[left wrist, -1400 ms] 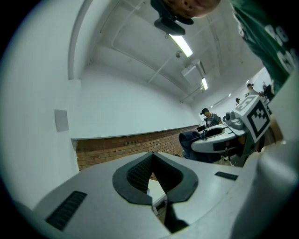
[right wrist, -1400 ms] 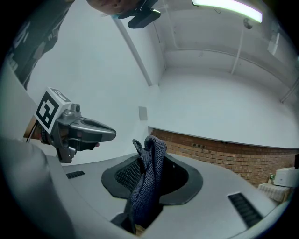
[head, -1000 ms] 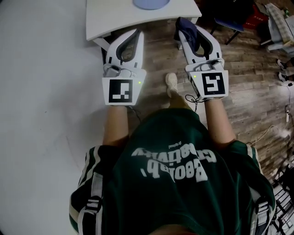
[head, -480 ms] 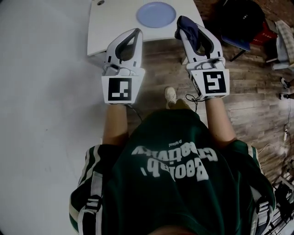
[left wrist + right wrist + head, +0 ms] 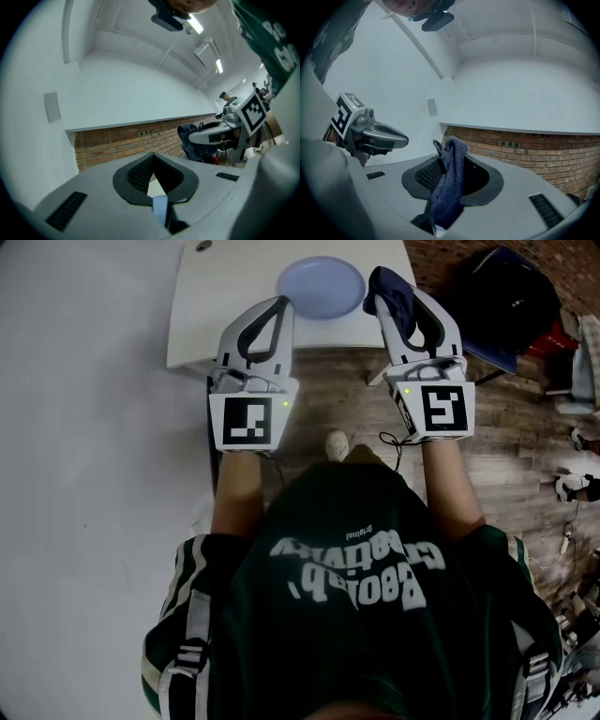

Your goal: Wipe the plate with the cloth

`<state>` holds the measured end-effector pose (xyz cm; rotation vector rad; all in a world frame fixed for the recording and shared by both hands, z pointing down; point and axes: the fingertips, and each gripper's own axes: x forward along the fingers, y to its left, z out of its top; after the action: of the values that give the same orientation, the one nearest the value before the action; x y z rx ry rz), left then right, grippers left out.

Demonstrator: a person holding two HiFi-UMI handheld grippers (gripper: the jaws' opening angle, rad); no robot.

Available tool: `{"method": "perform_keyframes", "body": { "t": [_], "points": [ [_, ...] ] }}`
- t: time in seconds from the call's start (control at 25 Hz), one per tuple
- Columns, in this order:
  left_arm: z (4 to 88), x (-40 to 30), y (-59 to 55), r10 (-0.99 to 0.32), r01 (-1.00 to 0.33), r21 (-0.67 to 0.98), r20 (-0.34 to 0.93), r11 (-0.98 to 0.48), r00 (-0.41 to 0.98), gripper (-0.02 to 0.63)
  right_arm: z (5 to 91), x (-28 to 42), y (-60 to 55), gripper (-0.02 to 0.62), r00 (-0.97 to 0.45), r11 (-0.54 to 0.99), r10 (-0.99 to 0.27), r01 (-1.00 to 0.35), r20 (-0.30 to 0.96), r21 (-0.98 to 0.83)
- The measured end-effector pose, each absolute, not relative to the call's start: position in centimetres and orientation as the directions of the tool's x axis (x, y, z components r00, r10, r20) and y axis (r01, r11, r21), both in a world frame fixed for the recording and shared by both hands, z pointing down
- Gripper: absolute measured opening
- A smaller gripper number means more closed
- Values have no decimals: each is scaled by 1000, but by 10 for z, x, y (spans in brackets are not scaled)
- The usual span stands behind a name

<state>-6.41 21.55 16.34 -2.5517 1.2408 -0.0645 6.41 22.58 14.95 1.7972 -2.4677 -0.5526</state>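
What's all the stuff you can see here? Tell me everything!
table: one, white, top of head view.
plate: one, pale blue, on the table.
cloth: one, dark blue, in the right tool.
floor: one, brown wood, right side.
brick wall: one, reddish, ahead of the tools.
shoe: one, pale, on the floor.
shirt: one, dark green, on the person.
left tool: one, white, shut, empty.
right tool: one, white, shut on the cloth.

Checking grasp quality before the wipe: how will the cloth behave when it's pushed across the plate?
Probably floppy: the cloth bunches in soft folds where the right tongs pinch it. Likely light, as a small pinch holds the whole bunch. Its knitted weave suggests it will drag rather than slip on the plate.
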Motion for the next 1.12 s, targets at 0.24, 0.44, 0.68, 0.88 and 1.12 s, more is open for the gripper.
{"method": "perform_keyframes", "body": {
  "t": [0.24,0.44,0.68,0.88,1.12],
  "points": [
    [180,-53,164,-807,-786,-272,-54,-555,588,2,168,85,173,107,-348,299,-926,-913,-148,278],
    [187,-52,143,-818,-795,-266,-37,-545,573,2,180,89,154,107,-346,304,-929,-915,-132,265],
    [184,-34,132,-808,-775,-302,-25,-555,589,2,180,98,140,107,-346,306,-930,-918,-129,254],
    [185,-35,124,-809,-773,-313,-27,-551,588,2,184,98,135,107,-354,315,-927,-914,-124,255],
    [183,-28,122,-794,-754,-333,-24,-567,608,2,182,98,130,107,-355,314,-927,-912,-124,263]
  ]
}}
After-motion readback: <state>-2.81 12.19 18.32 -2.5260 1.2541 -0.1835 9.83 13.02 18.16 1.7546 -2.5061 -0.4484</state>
